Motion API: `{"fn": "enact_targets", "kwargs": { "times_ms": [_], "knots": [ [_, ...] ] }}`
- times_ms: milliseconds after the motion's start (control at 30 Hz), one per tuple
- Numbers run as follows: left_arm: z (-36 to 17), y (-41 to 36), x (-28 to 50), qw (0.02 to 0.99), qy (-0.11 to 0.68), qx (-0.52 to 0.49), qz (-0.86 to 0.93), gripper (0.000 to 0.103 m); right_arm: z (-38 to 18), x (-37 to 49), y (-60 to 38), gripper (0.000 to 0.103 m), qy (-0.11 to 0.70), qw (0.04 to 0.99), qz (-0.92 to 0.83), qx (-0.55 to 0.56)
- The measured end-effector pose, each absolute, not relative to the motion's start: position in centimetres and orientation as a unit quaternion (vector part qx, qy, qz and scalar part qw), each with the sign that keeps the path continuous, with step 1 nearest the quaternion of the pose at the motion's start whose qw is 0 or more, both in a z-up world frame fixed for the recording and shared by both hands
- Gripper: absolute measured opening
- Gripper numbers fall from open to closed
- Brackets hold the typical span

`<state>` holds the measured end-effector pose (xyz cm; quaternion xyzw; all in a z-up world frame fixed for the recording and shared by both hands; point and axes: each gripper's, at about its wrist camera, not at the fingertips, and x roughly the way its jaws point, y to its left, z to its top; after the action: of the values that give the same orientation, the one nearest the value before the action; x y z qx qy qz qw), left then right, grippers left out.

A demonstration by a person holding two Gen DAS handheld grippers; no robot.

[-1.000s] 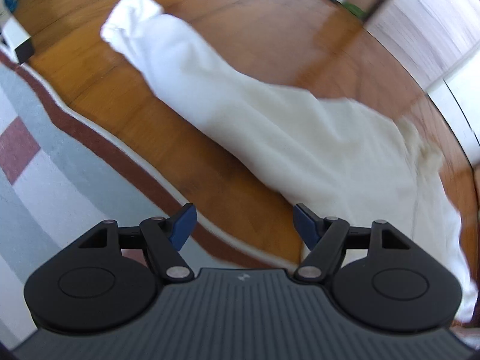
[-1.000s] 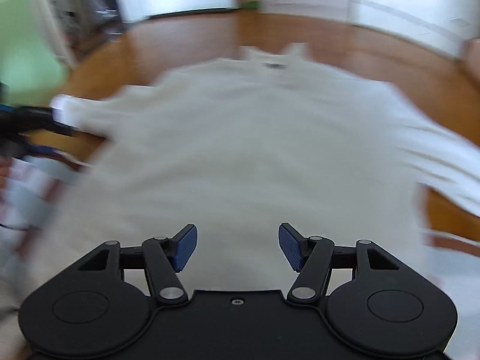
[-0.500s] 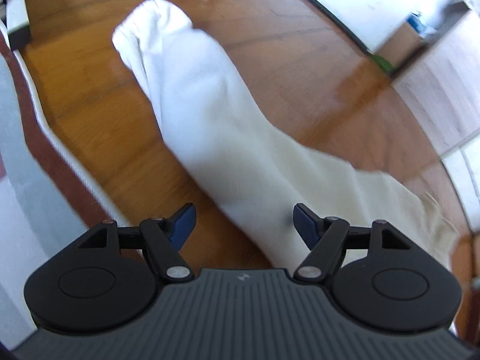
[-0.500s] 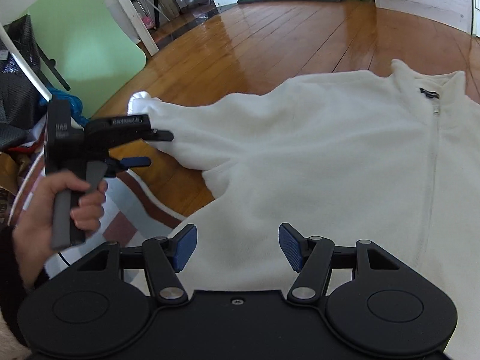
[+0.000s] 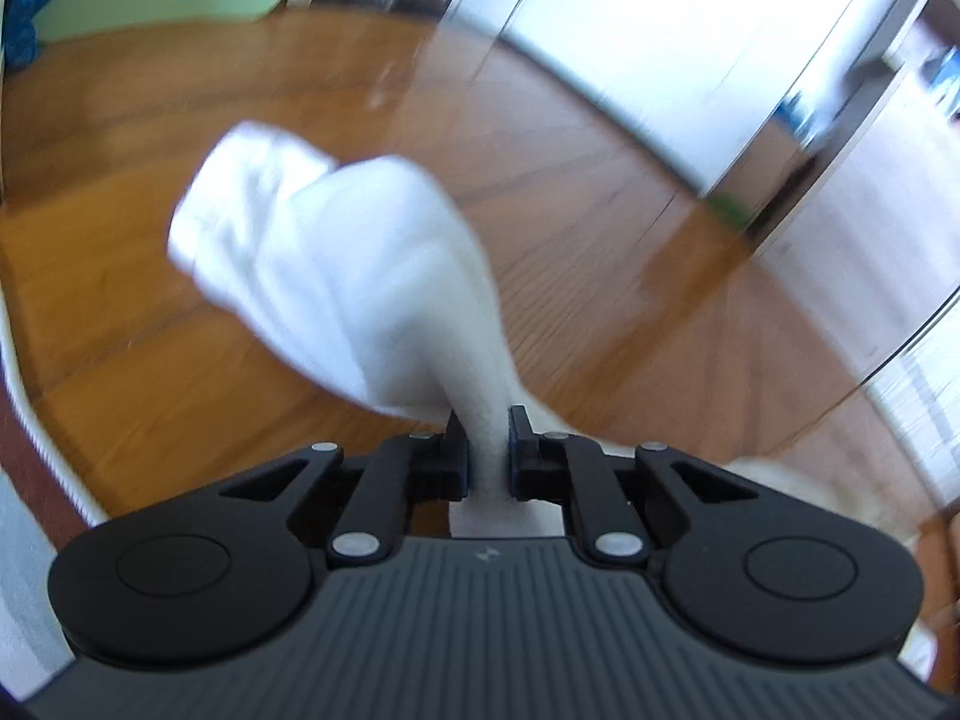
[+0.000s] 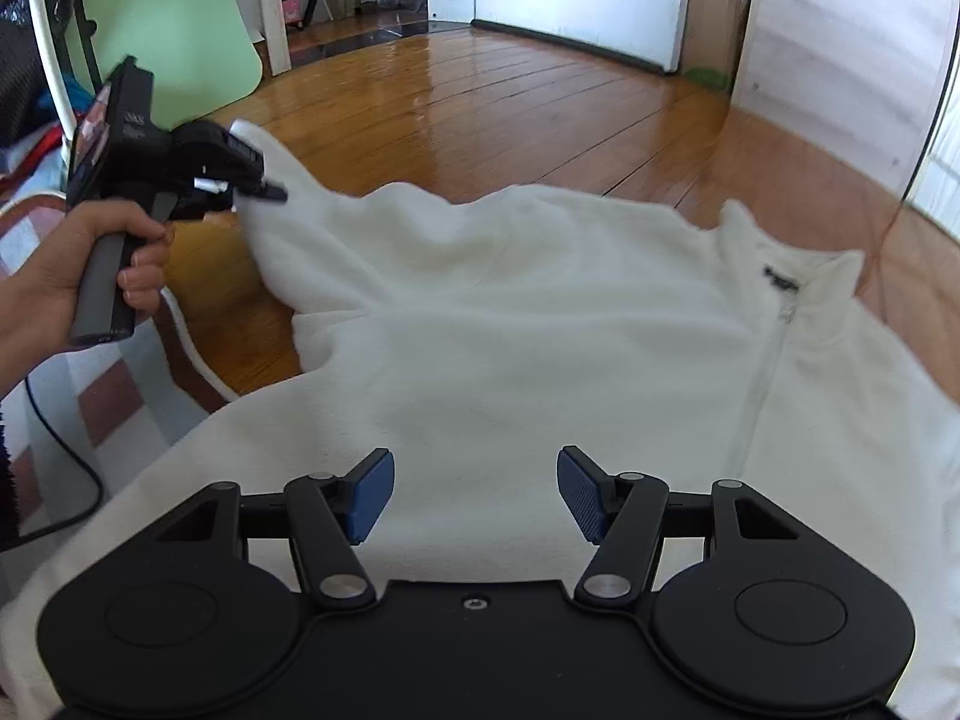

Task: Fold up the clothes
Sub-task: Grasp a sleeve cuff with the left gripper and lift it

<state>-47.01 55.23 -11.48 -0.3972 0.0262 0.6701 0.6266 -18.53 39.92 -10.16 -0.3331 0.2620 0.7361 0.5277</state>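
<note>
Up close, the left gripper [image 5: 486, 450] pinches the white fleece jacket's sleeve [image 5: 336, 264]. Only the right wrist view shows the jacket [image 6: 540, 348] spread across the frame's middle, under the right gripper [image 6: 476, 495], fingers apart.

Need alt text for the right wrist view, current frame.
A white fleece jacket lies spread on a wooden floor, zipper and collar to the right. At left, a hand holds the left tongs shut on the jacket's sleeve, lifting it. The right tongs hang open over the jacket's body in the foreground.
</note>
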Motion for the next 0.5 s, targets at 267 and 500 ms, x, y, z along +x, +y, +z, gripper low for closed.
{"fn": "enact_targets", "kwargs": {
  "times_ms": [267, 500],
  "knots": [
    [-7.6, 54.4, -42.9, 0.626, 0.082, -0.236, 0.739, 0.011, -11.5, -19.3, 40.6, 0.065, 0.233, 0.515, 0.745, -0.355],
    [-6.4, 53.6, -40.7, 0.659, 0.086, -0.217, 0.715, 0.011, -12.4, -18.4, 41.0, 0.065, 0.256, 0.505, 0.744, -0.355]
  ]
}}
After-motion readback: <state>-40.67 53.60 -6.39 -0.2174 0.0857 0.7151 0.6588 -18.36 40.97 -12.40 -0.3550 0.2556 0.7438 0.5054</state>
